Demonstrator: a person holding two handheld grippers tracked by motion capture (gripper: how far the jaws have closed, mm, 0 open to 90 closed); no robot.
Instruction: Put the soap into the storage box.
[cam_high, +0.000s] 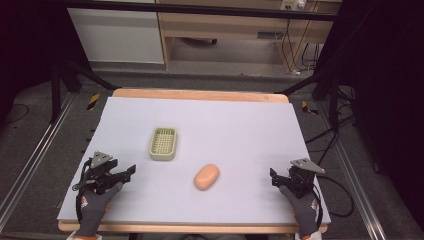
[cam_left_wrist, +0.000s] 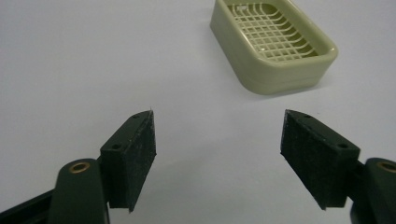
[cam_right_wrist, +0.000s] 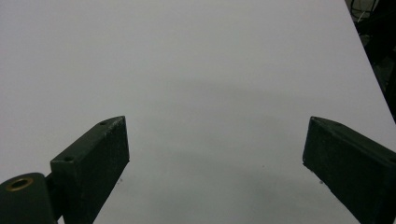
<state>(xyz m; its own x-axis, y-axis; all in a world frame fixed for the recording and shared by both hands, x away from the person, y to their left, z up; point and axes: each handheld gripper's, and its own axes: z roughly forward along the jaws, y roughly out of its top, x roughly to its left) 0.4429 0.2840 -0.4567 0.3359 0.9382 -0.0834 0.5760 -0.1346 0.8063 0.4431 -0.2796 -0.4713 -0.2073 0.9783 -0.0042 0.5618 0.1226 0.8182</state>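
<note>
A: Quick one. Both grippers sit at the near edge of the table (cam_high: 125, 102), nothing held. Left gripper (cam_high: 131, 170) has its jaws spread wide, right gripper (cam_high: 272, 176) the same; both gripper views show a clear gap between the pads.

B: Things in play?

A: Orange soap bar (cam_high: 206, 176) lies bare on the sheet, near the middle, between the two grippers. Green soap dish (cam_high: 163, 143) stands farther back and a bit left, apart from the soap. Left gripper view has the dish (cam_left_wrist: 275, 44) ahead and right of its jaws, grid insert visible, nothing in it.

B: So likely soap into dish. Which hand?

A: My guess, either could reach. The bar lies angled, so whichever goes should turn to close across the narrow width, not the long axis.

B: Risk?

A: Smooth rounded bar, probably slippery. Grip at the middle, low on the sides, firm but not squeezing it out. Then set it flat on the grid.
</note>
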